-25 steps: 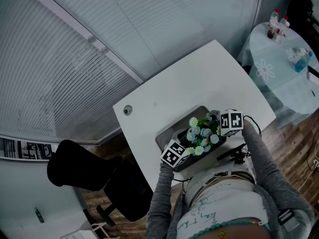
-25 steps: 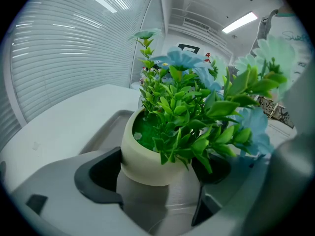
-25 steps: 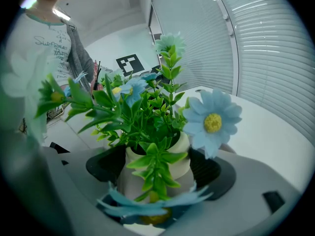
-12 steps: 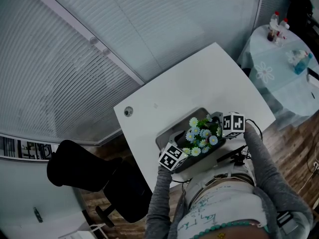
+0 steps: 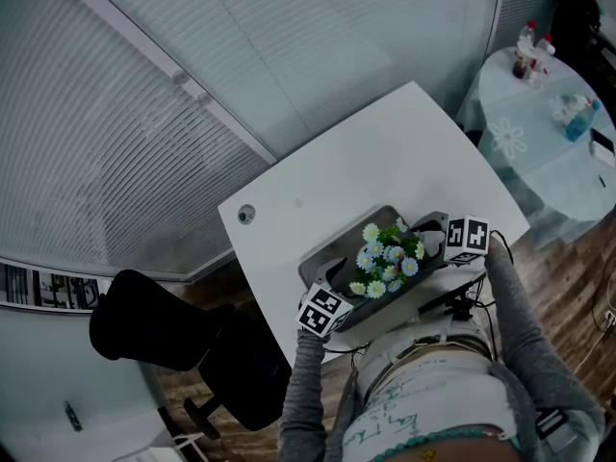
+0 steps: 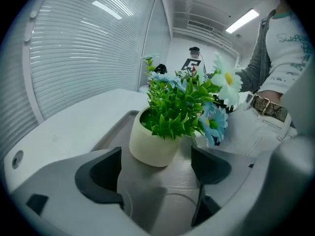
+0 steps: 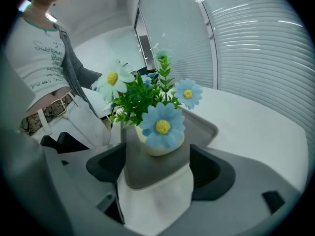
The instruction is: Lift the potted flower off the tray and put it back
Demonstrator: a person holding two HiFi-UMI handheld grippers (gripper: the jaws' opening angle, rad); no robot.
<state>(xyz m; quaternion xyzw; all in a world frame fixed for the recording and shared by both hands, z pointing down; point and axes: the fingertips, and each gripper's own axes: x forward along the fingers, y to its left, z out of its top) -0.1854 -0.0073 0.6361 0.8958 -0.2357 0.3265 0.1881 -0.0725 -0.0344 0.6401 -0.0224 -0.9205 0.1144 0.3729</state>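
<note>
The potted flower (image 5: 385,258), a cream pot (image 6: 152,142) with green leaves and blue and white daisies, stands upright on the grey tray (image 5: 322,258) on the white table. My left gripper (image 5: 335,296) sits at the tray's near left end, open, with its jaws a short way from the pot and nothing between them. In the left gripper view the gripper (image 6: 156,168) looks straight at the pot. My right gripper (image 5: 446,240) is at the tray's right end, open and also clear of the pot (image 7: 173,144). Its jaws (image 7: 157,168) straddle the tray's rim (image 7: 199,127).
The white table (image 5: 385,152) runs up to a wall of window blinds. A black office chair (image 5: 164,340) stands on the floor to the left. A round table (image 5: 549,133) with bottles is at the upper right. A person's torso is close behind the tray.
Both grippers have drawn back from the pot: the left one down and to the left, the right one out to the right. The pot stays on the tray.
</note>
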